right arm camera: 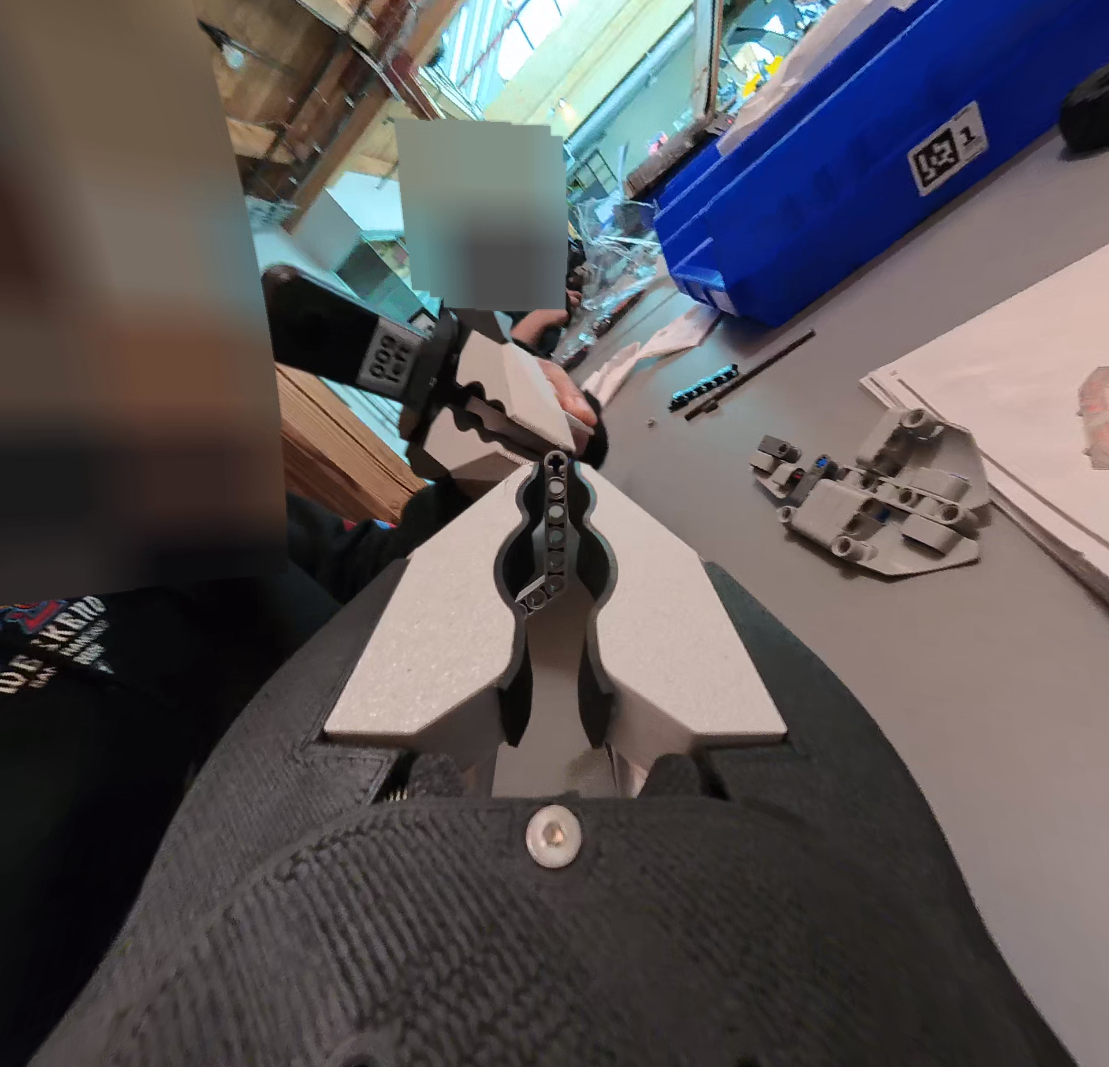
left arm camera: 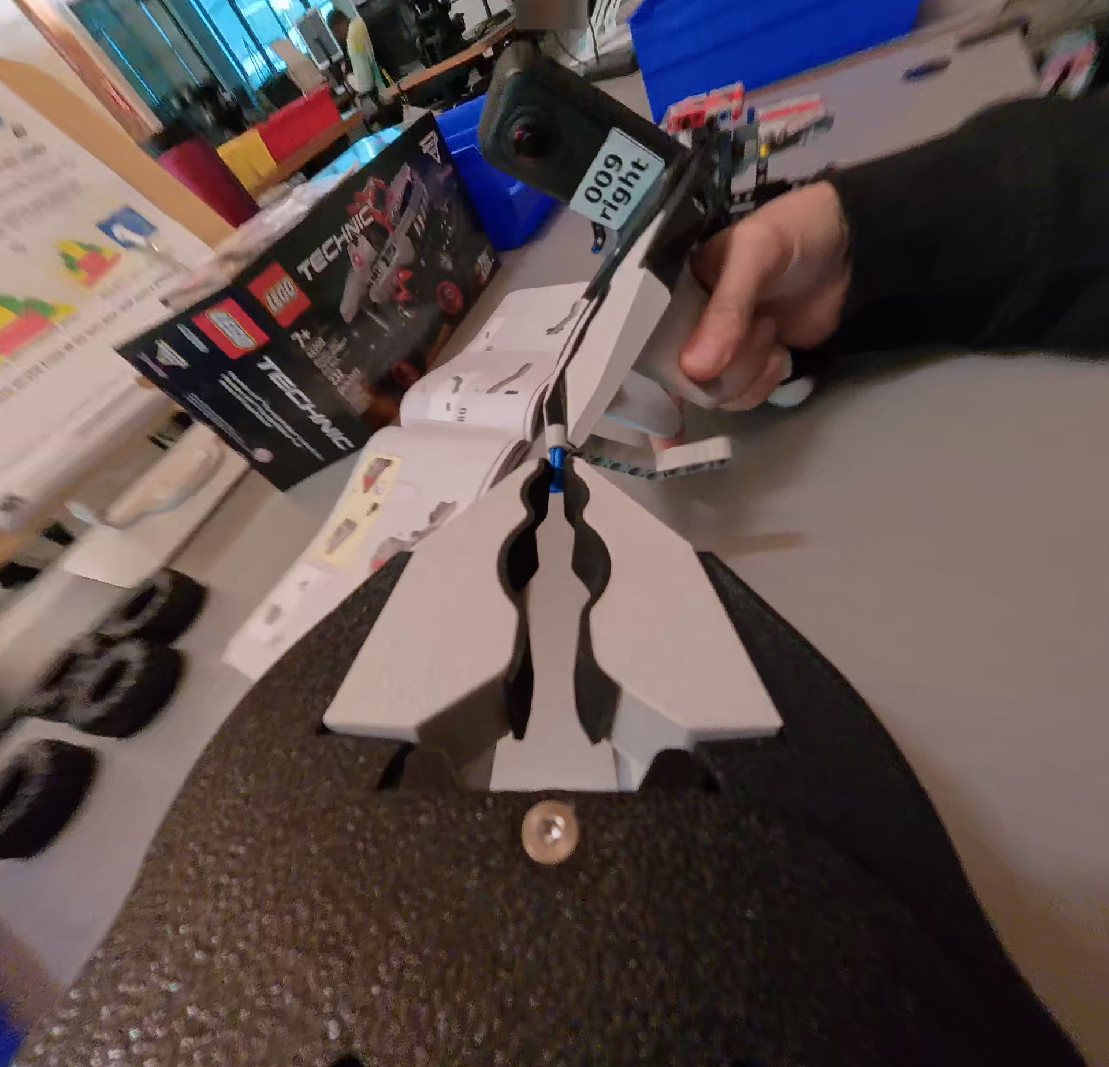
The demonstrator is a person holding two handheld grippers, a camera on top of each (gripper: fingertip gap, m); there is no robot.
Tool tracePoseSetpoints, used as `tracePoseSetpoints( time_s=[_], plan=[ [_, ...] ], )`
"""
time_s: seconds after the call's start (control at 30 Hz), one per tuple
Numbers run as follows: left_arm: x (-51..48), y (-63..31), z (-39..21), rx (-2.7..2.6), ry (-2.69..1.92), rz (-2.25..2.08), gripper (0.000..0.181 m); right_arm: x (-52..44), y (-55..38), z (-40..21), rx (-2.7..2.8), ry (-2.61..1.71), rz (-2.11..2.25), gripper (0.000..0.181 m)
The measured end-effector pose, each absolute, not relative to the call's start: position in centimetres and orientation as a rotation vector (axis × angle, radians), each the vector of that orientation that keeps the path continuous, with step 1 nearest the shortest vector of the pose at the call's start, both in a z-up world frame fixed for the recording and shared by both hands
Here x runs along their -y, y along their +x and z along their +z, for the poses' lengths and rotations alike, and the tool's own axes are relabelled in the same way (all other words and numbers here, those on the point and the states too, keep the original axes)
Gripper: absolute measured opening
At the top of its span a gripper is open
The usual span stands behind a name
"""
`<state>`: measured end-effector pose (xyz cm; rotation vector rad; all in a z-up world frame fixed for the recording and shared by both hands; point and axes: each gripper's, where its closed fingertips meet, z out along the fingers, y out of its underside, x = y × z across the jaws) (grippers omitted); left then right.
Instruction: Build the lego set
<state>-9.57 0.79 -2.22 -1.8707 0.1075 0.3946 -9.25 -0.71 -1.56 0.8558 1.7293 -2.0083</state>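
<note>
Pin meets beam, both held above the tabletop (left arm camera: 900, 558)

Left wrist view: the left gripper (left arm camera: 557, 479) is pinched narrow on a small blue pin (left arm camera: 557, 468), tip toward the right gripper (left arm camera: 561, 438); light and slick, best nipped mid-shaft. Right wrist view: the right gripper (right arm camera: 557, 474) clamps a dark grey bent beam (right arm camera: 555, 534) lengthwise; stiff, light plastic, best held by its flat sides. A grey sub-assembly (right arm camera: 870, 498) lies on the tabletop nearby.

Matt plastic beam (right arm camera: 556, 534); prob. glossy box (left arm camera: 336, 312).
</note>
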Motion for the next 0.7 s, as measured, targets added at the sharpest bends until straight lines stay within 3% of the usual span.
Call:
tracePoseSetpoints(
  time_s=[0.1,0.7],
  plan=[
    [-1.2,-9.4,-1.5,0.036,-1.756,0.151,0.001,0.3,-9.0,-0.8,-1.718,0.826,-2.039,0.007],
    [-0.8,-9.7,-3.1,-0.224,-1.912,0.502,0.002,0.8,-9.3,-2.6,-1.975,0.858,-2.008,0.006]
  ],
)
